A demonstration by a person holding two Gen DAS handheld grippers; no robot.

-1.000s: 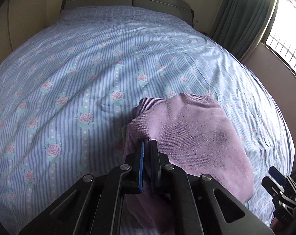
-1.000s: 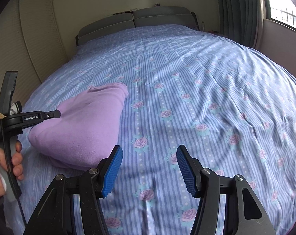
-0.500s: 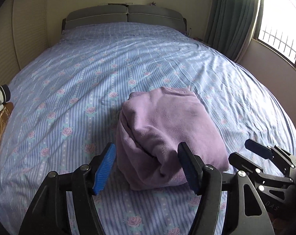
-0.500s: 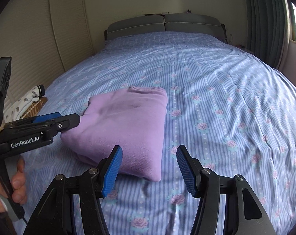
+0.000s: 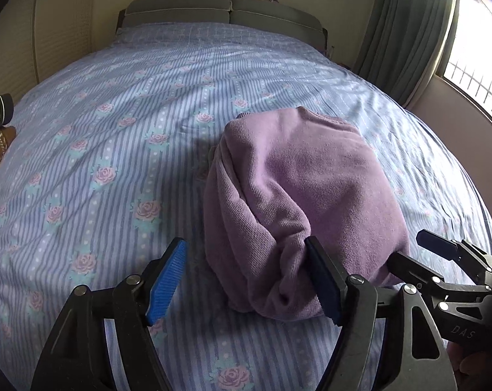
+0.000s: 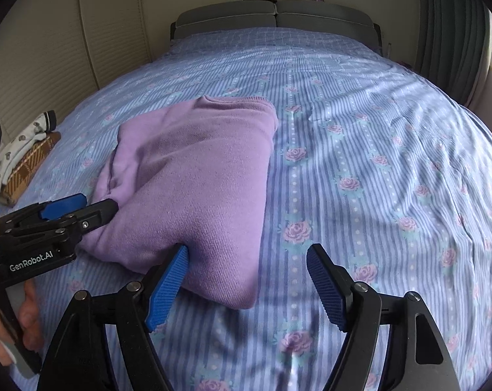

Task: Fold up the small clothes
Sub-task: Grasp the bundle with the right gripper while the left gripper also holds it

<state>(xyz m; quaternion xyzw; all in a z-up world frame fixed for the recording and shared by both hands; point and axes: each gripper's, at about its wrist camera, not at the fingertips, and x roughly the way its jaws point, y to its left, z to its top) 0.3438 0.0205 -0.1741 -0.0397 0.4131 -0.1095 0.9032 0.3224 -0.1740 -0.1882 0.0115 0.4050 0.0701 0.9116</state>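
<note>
A folded purple sweater (image 5: 304,192) lies on the blue floral bedsheet (image 5: 115,137); it also shows in the right wrist view (image 6: 197,176). My left gripper (image 5: 249,280) is open, its jaws astride the sweater's near left corner, the right jaw pressing into the cloth. My right gripper (image 6: 247,283) is open at the sweater's near right corner, its left finger (image 6: 167,286) touching the fabric. Each gripper shows in the other's view: the right one (image 5: 448,260) and the left one (image 6: 79,211).
A small pile of patterned and plaid clothes (image 6: 24,153) lies at the bed's left edge. The grey headboard (image 5: 219,13) stands at the far end. Green curtains (image 5: 405,32) and a window (image 5: 474,52) are on the right.
My left gripper, shut on the sweater a second ago, has opened and let it go. Both grippers have moved closer to the sweater's near edge.
</note>
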